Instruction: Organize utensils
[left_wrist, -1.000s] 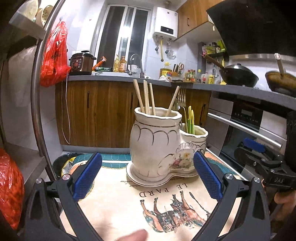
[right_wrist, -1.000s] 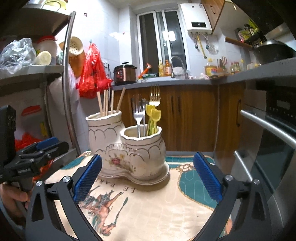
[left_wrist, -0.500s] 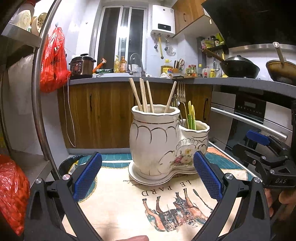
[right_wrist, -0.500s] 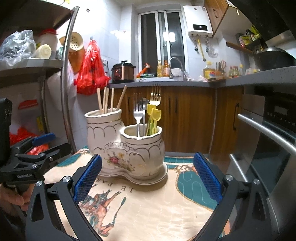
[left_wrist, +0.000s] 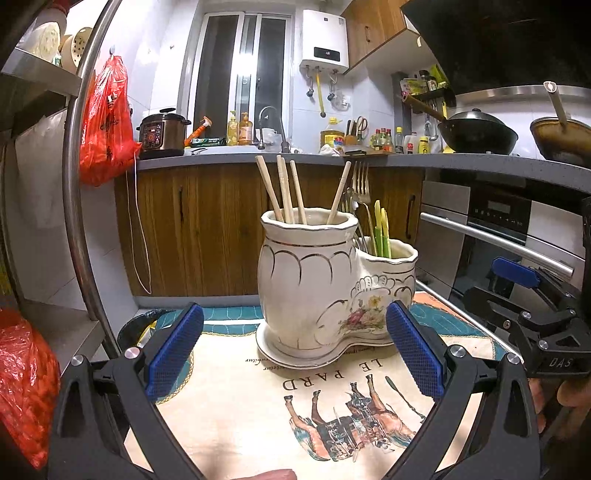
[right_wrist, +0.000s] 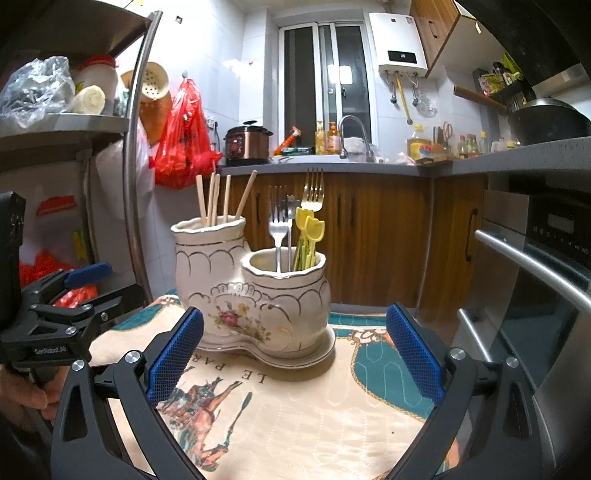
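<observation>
Kitchen scene, two wrist views. A cream tablecloth (left_wrist: 258, 398) printed with horses and the words "LE PARD", edged in teal, covers the work surface; wooden base cabinets (right_wrist: 376, 240) and a grey counter (left_wrist: 229, 159) run behind it, with a steel oven front (right_wrist: 535, 295) to the right.

Near the middle of the cloth stands a white ceramic utensil holder (left_wrist: 317, 280), two joined vases on one shared base, trimmed in gold and painted with flowers. The taller vase (right_wrist: 208, 254) holds five pale wooden chopsticks (left_wrist: 284, 188), upright and fanned outward. The shorter vase (right_wrist: 286, 288) holds the metal forks (right_wrist: 279, 225), tines up, with one gold-toned fork (right_wrist: 313, 188) rising highest, and a cluster of yellow tulip-topped picks (right_wrist: 310, 227) on green stems.

The left gripper (left_wrist: 294, 349) hovers low over the cloth, its blue-padded fingers (left_wrist: 173, 350) spread wide and grasping nothing; the holder sits just beyond and between them, untouched. The right gripper (right_wrist: 294, 349) is likewise released, fingers (right_wrist: 415, 350) wide apart, with the holder ahead toward its left finger. Each gripper appears at the edge of the other's view, well apart from the holder.

A red plastic bag (left_wrist: 107, 122) hangs beside a steel rack post (right_wrist: 133, 184); a pressure cooker (right_wrist: 247, 146) sits on the counter.
</observation>
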